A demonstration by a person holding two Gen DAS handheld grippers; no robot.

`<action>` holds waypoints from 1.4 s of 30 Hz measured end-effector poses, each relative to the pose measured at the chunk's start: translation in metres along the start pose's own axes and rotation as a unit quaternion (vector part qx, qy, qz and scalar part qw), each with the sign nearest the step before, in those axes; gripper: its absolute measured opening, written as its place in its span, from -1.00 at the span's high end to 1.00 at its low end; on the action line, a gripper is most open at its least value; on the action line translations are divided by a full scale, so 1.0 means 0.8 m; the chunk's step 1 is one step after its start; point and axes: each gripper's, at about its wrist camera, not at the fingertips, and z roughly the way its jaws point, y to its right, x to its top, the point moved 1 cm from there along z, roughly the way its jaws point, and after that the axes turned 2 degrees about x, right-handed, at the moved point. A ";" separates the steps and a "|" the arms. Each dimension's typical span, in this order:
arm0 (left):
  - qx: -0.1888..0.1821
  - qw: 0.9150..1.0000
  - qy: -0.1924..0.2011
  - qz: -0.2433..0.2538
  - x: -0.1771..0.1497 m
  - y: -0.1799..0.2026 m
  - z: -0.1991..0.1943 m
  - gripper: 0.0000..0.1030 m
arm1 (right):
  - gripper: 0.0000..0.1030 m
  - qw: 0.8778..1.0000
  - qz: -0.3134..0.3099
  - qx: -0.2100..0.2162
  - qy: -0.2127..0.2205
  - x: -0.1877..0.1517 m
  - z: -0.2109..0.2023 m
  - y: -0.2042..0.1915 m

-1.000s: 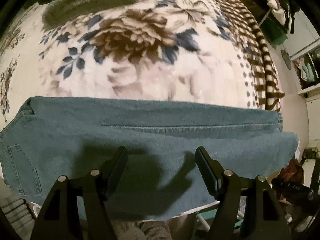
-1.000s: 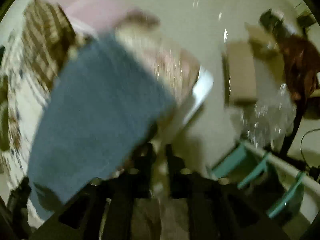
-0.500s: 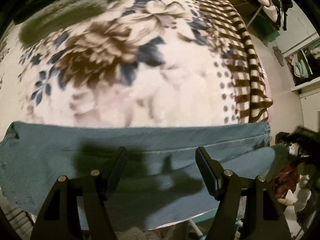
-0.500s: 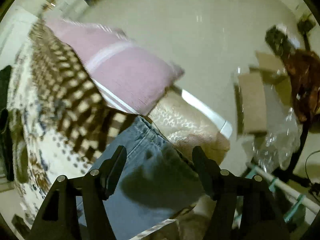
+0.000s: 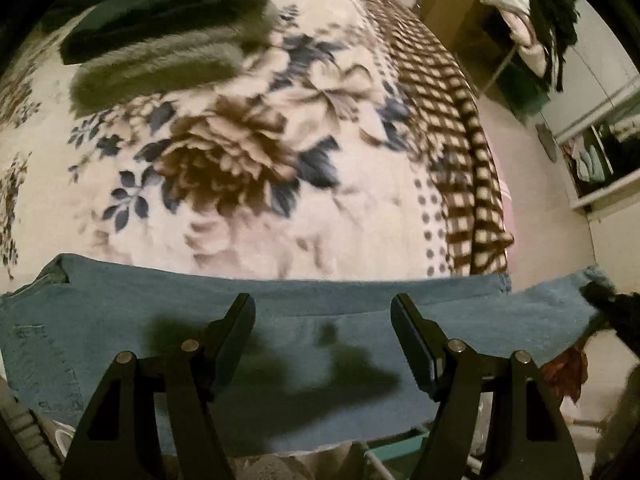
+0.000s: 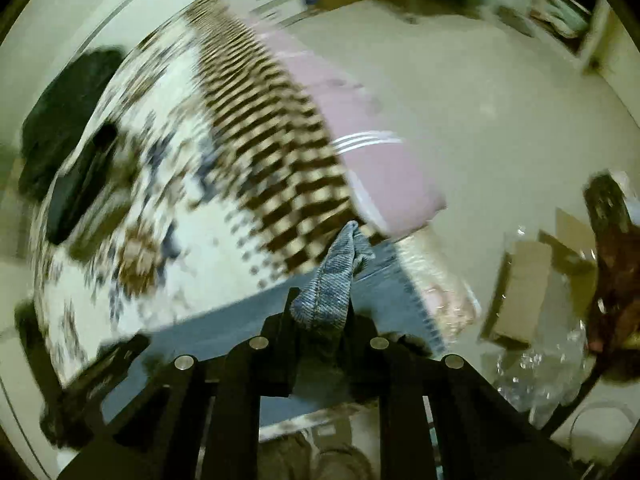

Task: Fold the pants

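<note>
Blue jeans point(image 5: 304, 320) lie folded lengthwise across the near edge of the bed, waist to the left, legs to the right. My left gripper point(image 5: 322, 320) is open and empty, hovering over the middle of the jeans. My right gripper point(image 6: 320, 304) is shut on the jeans' leg hem point(image 6: 332, 276), which bunches up between its fingers. In the left wrist view the right gripper point(image 5: 612, 308) shows dark at the far right, holding the leg end lifted off the bed edge. The rest of the jeans point(image 6: 224, 320) lie flat below it.
The bed has a floral blanket point(image 5: 240, 160) with a checkered border point(image 5: 452, 120). Dark folded clothes point(image 5: 160, 40) lie at the far side. A pink pillow point(image 6: 372, 152) hangs off the bed's right side. Boxes and plastic wrap point(image 6: 532, 320) sit on the floor.
My right gripper was open over the leg end half a second ago; it has closed on the hem and lifted it. My left gripper pulled back a little, still open.
</note>
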 end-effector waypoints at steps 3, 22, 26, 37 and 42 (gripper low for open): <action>0.003 1.000 -0.016 -0.014 0.004 0.002 0.021 -0.33 | 0.06 0.997 0.044 -0.016 -0.057 0.016 0.072 0.045; 0.024 0.998 -0.061 -0.006 -0.064 0.018 0.070 -0.33 | 1.00 0.980 0.108 -0.150 -0.068 -0.075 0.131 0.143; 0.013 0.997 -0.066 -0.025 -0.072 0.008 0.062 -0.33 | 0.98 0.983 0.134 -0.087 -0.086 -0.067 0.119 0.157; 0.089 0.985 -0.085 -0.120 -0.158 -0.145 0.005 -0.33 | 0.00 0.972 0.095 0.062 -0.205 -0.183 0.144 -0.017; 0.138 0.971 -0.102 -0.168 -0.191 -0.213 0.025 -0.33 | 0.42 0.971 0.123 0.008 -0.206 -0.218 0.184 -0.015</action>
